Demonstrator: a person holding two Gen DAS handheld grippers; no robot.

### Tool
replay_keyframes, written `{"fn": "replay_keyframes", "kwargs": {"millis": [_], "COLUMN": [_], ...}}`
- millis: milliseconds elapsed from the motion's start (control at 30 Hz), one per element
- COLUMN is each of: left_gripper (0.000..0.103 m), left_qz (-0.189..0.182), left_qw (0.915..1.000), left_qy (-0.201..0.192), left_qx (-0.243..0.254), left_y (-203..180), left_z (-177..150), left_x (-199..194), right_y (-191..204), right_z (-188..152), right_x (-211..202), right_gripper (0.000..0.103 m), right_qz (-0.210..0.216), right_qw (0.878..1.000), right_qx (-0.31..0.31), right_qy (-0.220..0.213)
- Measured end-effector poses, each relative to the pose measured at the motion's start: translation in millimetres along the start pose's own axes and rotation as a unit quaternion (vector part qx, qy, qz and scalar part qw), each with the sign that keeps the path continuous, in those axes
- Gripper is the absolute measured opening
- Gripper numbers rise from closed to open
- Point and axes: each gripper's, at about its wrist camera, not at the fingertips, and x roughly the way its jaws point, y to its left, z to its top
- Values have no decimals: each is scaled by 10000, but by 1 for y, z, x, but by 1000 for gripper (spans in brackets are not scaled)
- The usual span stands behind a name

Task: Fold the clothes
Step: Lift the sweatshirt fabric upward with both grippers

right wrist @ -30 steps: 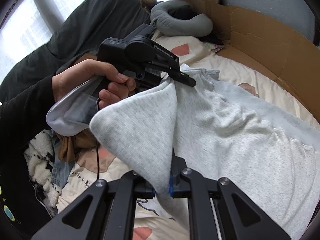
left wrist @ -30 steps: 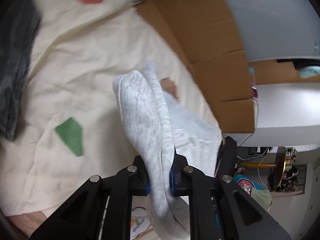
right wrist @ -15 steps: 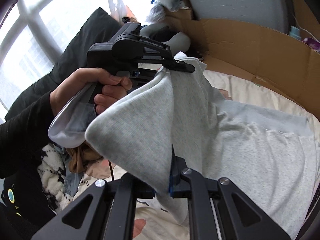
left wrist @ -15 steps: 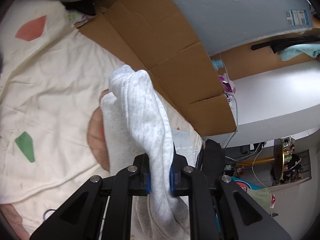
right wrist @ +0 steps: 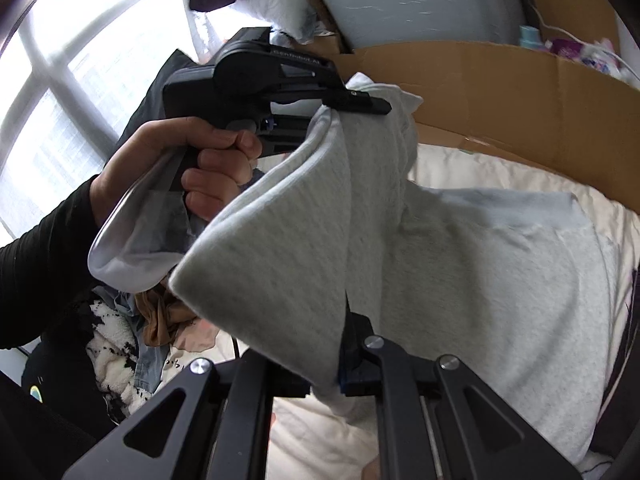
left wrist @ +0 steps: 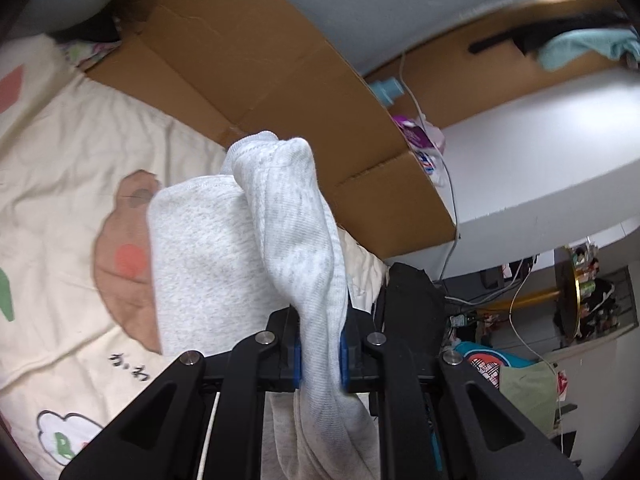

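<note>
You've lifted the heathered light-grey knit sweatshirt [right wrist: 460,264] toward frame centre, both grippers [left wrist: 320,354] [right wrist: 326,376] clenched on its edge, ready to fold.

On the black body of the left claw [right wrist: 362,106] I read white lettering, "GenRobot.AI". The cream bedsheet [left wrist: 60,152] carries two small dark hand-drawn characters I cannot make out, and a cloud outline holding a green "R". A white label on the grey wall [left wrist: 400,8] is too blurred to read.
</note>
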Motion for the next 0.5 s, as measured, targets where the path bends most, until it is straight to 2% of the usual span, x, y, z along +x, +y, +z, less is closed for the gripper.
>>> {"fn": "replay_keyframes", "kwargs": {"millis": [500], "left_gripper": [12], "left_qz": [28], "left_qw": [9975], "left_qy": [456], "left_qx": [531], "left_y": [-61], "left_z": [-24], "left_x": [96], "right_y": [-76], "right_z": [-35], "right_x": [-37], "right_gripper": [8], "right_qz": [-447], "right_qw": [9964], "right_qx": [711], "right_qy": [-58]}}
